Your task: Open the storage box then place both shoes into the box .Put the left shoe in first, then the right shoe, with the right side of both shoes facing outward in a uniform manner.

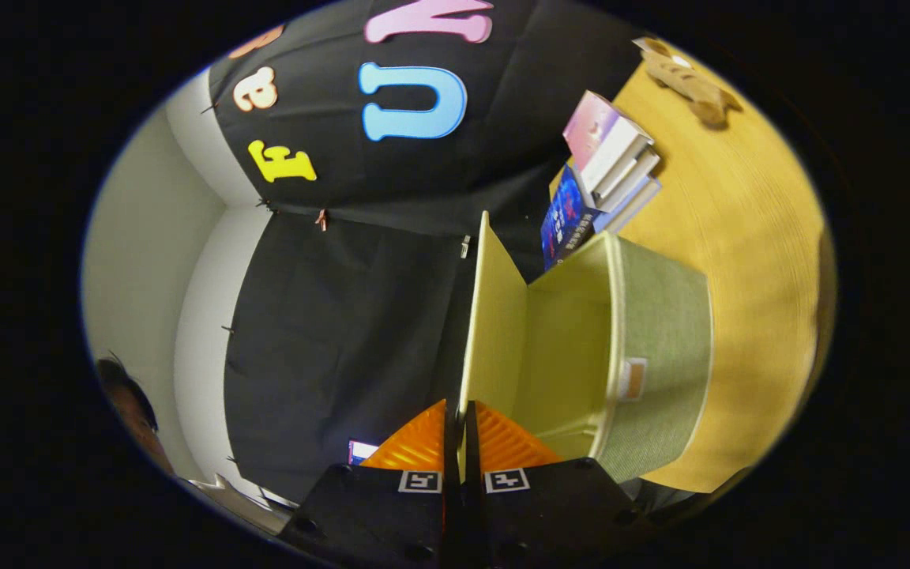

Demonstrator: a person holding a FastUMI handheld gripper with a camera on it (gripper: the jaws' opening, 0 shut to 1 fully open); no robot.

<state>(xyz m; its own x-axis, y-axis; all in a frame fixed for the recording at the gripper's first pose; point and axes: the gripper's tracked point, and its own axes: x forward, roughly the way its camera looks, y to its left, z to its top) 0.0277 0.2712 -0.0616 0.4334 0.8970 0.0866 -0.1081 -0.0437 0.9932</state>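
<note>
The storage box (660, 356) is green fabric outside and pale yellow-green inside, and it stands on the wooden table (747, 237). The whole view is rolled on its side. The box's lid (494, 316) is swung up and stands edge-on, rising straight ahead of my fingers. My gripper (457, 407) is shut on the lid's free edge, with one finger on each face of the thin panel. The box's open inside (562, 356) shows just past the lid, and its bottom is hidden from here.
Behind the box a stack of books (609, 170) leans on the table. A tan stuffed toy (688, 79) lies farther off on the wood. A person's head (127, 407) shows by the white wall, beyond the black cloth.
</note>
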